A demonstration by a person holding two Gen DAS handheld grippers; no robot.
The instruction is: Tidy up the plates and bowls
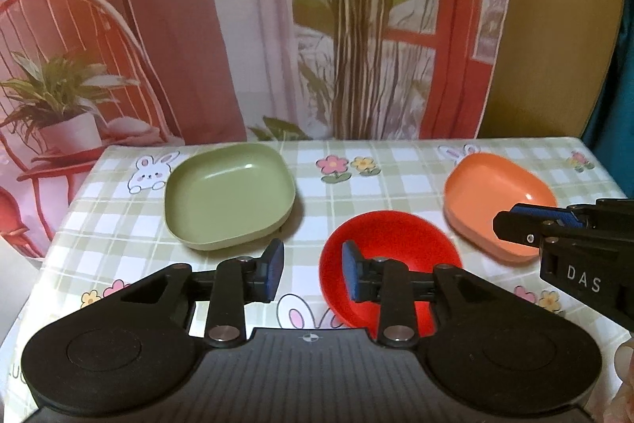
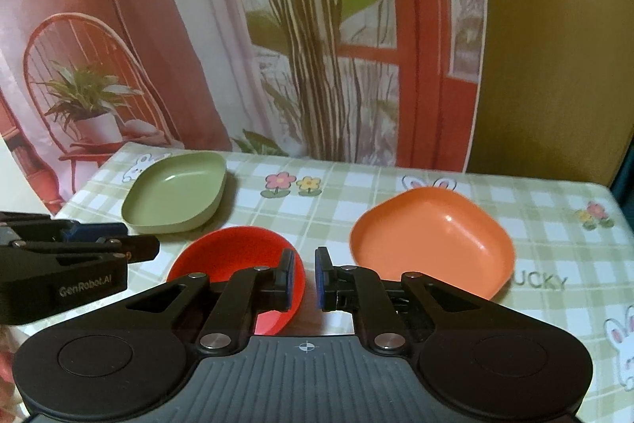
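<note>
A green square plate [image 1: 230,195] sits at the back left of the table; it also shows in the right wrist view [image 2: 176,191]. A red round bowl [image 1: 396,248] sits in the middle front, also in the right wrist view [image 2: 233,256]. An orange square plate [image 1: 495,201] sits at the right, also in the right wrist view [image 2: 432,240]. My left gripper [image 1: 313,270] is open and empty, above the table between the green plate and the red bowl. My right gripper [image 2: 305,278] is open a little and empty, between the red bowl and the orange plate.
The table carries a green checked cloth [image 1: 356,185] with rabbits and flowers. A printed backdrop [image 1: 277,26] with plant and chair stands right behind the table's far edge. The right gripper shows at the right edge of the left wrist view [image 1: 515,224]; the left gripper [image 2: 130,248] shows at the left of the right wrist view.
</note>
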